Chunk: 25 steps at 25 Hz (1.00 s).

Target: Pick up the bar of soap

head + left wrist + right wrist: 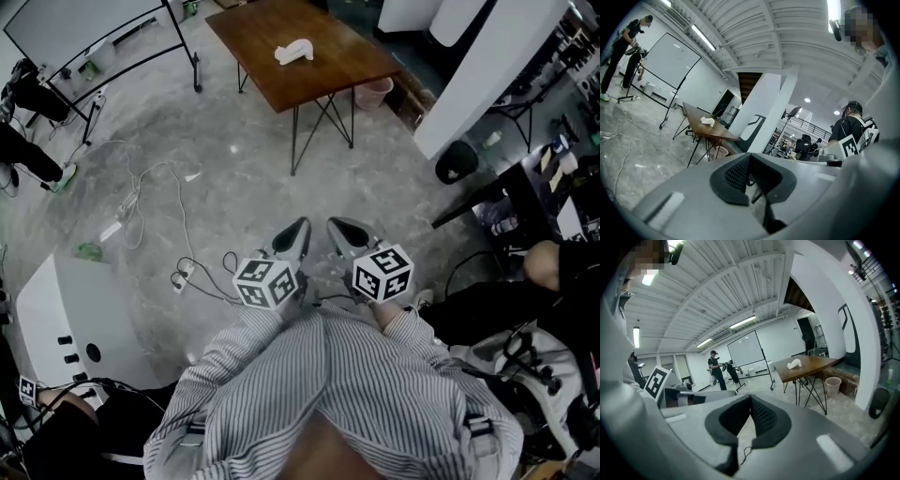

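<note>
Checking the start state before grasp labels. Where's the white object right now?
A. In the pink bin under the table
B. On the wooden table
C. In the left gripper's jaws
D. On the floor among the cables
B: the white object lies on the wooden table, well away from the left gripper and the right gripper, both shut with nothing between their jaws.

Left gripper (298,231) and right gripper (339,230) point toward a wooden table (328,58).

Wooden table (337,56), whiteboard (75,28), floor cables (131,199), perhaps a pink bin (373,92)
</note>
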Tool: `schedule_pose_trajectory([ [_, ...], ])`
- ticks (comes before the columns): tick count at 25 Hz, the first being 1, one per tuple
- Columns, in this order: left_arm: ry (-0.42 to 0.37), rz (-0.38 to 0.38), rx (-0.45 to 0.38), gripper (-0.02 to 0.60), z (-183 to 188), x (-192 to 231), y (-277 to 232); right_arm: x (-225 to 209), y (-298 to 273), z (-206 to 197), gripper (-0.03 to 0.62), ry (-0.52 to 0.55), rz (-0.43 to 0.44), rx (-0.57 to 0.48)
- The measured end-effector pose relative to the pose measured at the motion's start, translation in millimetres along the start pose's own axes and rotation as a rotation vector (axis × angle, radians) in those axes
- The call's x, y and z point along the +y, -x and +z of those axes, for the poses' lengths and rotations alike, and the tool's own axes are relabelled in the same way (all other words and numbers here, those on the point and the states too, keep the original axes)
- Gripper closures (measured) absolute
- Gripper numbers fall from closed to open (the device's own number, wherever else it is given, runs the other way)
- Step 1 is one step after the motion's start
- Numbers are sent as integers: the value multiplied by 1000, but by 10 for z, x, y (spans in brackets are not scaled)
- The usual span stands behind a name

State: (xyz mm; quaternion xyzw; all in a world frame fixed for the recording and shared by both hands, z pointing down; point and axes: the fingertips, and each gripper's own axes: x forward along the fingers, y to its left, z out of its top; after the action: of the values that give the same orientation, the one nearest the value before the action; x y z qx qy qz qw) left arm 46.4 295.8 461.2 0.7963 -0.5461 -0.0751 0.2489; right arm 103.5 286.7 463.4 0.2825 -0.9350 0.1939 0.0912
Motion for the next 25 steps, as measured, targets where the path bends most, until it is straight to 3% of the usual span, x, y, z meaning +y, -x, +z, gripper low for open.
schedule_pose_trajectory([
  [9,-26,15,-31,577,435,689,-918,-717,-766,347,592,3,11,0],
  [19,-70,-41,-7,577,1721,1884,-2399,-1736,-2436,1572,592,-46,9,-63],
  [25,-102,-40,11,577,2175,2421,-3124,-2313,-2975,2039,592,-47,-57,-107],
])
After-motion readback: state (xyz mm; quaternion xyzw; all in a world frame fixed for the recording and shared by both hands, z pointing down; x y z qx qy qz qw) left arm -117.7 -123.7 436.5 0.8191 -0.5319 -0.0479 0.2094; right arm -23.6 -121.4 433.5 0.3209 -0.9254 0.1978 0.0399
